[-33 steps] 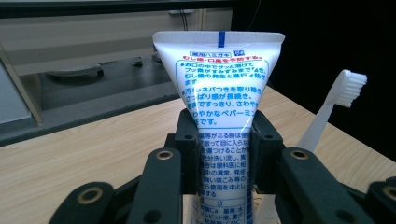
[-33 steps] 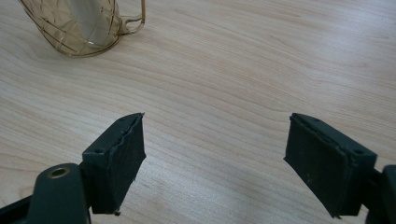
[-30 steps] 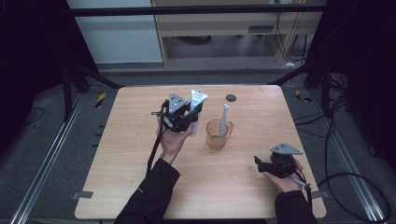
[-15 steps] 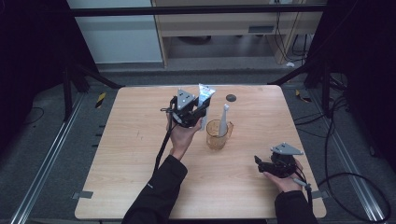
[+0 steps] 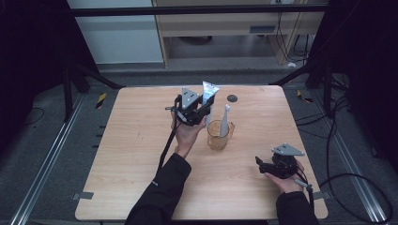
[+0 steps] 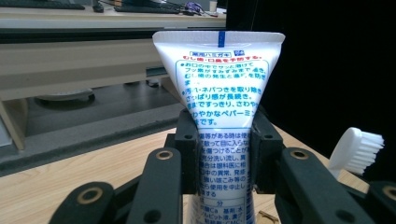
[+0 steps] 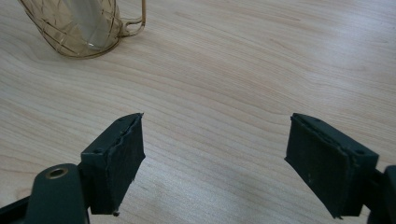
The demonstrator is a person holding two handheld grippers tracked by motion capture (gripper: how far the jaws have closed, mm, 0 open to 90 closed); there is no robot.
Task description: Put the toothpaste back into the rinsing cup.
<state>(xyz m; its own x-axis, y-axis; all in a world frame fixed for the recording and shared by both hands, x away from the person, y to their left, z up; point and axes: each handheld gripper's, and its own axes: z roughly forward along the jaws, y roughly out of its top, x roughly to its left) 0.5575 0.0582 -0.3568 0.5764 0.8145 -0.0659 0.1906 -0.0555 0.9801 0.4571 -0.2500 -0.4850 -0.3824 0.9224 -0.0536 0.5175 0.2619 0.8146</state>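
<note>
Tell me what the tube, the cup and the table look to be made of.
Toothpaste tube: soft glossy plastic, going by its printed skin and flat crimped end.
Cup: clear amber plastic or glass; see-through, with a ribbed pattern.
Table: pale matt wood or wood-look laminate, with visible grain.

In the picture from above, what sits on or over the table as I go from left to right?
Left gripper clamping a toothpaste tube → amber cup with a toothbrush standing in it → right gripper, jaws open.

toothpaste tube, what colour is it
White with blue print, a blue mark on its flat end; the toothpaste tube shows best in the left gripper view.
</note>
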